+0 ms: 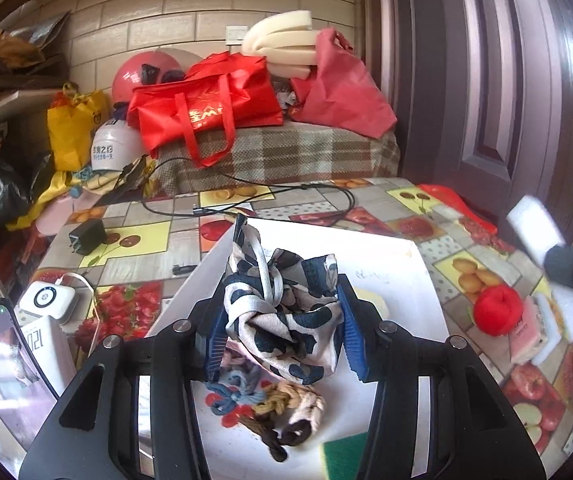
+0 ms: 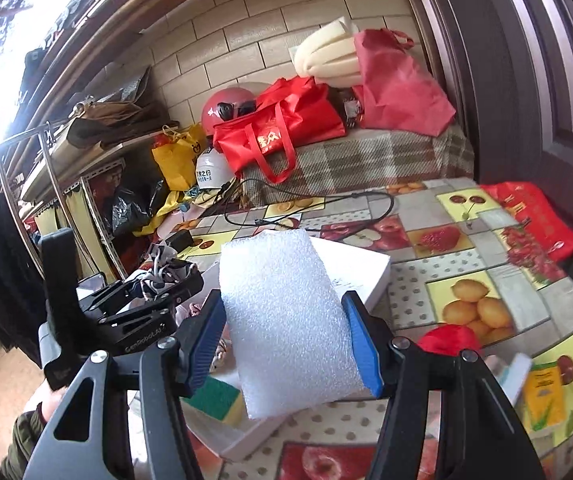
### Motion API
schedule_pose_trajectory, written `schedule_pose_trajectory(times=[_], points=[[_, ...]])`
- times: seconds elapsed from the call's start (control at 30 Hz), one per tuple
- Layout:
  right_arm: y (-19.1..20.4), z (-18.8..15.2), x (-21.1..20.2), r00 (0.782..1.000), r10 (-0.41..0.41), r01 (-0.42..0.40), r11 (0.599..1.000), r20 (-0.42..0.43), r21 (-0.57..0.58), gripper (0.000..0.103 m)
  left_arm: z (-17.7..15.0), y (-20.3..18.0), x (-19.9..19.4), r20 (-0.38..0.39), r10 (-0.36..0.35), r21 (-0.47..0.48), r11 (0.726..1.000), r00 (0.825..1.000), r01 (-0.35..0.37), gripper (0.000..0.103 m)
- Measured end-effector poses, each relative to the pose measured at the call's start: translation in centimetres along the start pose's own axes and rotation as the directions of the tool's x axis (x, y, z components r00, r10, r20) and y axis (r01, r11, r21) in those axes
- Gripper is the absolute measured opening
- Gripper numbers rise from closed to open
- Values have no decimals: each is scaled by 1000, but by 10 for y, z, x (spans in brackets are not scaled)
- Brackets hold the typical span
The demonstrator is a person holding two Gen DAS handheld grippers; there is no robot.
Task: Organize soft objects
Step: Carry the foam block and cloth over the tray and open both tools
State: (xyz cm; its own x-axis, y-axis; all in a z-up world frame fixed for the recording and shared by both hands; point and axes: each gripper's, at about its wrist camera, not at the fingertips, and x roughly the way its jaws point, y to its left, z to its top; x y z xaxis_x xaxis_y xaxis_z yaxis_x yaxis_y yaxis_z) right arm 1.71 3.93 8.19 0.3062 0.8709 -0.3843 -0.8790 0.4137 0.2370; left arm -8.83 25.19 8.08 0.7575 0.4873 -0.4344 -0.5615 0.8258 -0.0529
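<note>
Cloth bunched between the blue pads of my left claw (image 1: 282, 332): a scarf (image 1: 282, 312), navy and cream, knotted on itself and pinched at its middle so the loose ends hang instead of dragging. I hold it above the white box (image 1: 402, 276), where a tangle of knitted cords (image 1: 270, 412) already lies, with a green sponge (image 1: 344, 456) at the near edge. My reading is that the box is the collecting place, which would explain carrying the scarf over it rather than beside it.

My right claw (image 2: 286, 340) is clamped on a white foam block (image 2: 286, 316), gripped across its width with the sides slightly pressed in; the block stands up out of the jaws and hides most of what lies ahead. It hangs over the near end of the same box, the sponge just below it.

Out on the fruit-patterned surface (image 1: 134, 236), a red ball (image 1: 496, 308) rests to the right of the box, touching a pink packet (image 1: 530, 332); I judge the ball not yet sorted. A black cable (image 1: 286, 192) and a charger (image 1: 86, 236) lie further back, well apart from the box.
</note>
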Motion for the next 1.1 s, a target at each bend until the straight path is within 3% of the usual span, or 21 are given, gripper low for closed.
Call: schedule_pose_trajectory(times=[0.1, 0.17, 0.3, 0.53, 0.67, 0.73, 0.77, 0.83, 0.9, 1.1], points=[[0, 3, 15, 1000, 25, -25, 999, -15, 46, 59, 7, 23, 3, 15, 5, -91, 996, 1000, -3, 48], [1, 6, 25, 999, 38, -37, 996, -15, 76, 60, 12, 28, 4, 21, 40, -93, 995, 999, -38, 48], [7, 4, 44, 999, 43, -41, 992, -16, 116, 60, 12, 33, 12, 7, 0, -132, 991, 1000, 1, 48], [14, -12, 87, 996, 36, -22, 986, -77, 167, 60, -1, 36, 32, -71, -1, -158, 987, 997, -11, 48], [15, -20, 97, 996, 8, 7, 985, -87, 174, 61, -2, 33, 32, -74, 21, -152, 988, 997, -32, 50], [11, -23, 100, 996, -3, 19, 981, -86, 192, 62, -1, 33, 31, -64, 45, -144, 988, 997, -54, 62], [9, -23, 101, 996, -3, 20, 980, -87, 200, 70, -1, 32, 29, -49, 72, -131, 988, 996, -78, 70], [7, -24, 102, 996, 17, 3, 977, -89, 214, 91, -1, 34, 24, -6, 107, -123, 987, 994, -107, 103], [6, -23, 97, 998, 10, 4, 975, -63, 221, 103, -1, 37, 18, 23, 122, -129, 985, 992, -118, 103], [12, -23, 69, 999, -37, 31, 984, 26, 177, 103, 1, 38, 12, 57, 103, -149, 984, 993, -94, 103]])
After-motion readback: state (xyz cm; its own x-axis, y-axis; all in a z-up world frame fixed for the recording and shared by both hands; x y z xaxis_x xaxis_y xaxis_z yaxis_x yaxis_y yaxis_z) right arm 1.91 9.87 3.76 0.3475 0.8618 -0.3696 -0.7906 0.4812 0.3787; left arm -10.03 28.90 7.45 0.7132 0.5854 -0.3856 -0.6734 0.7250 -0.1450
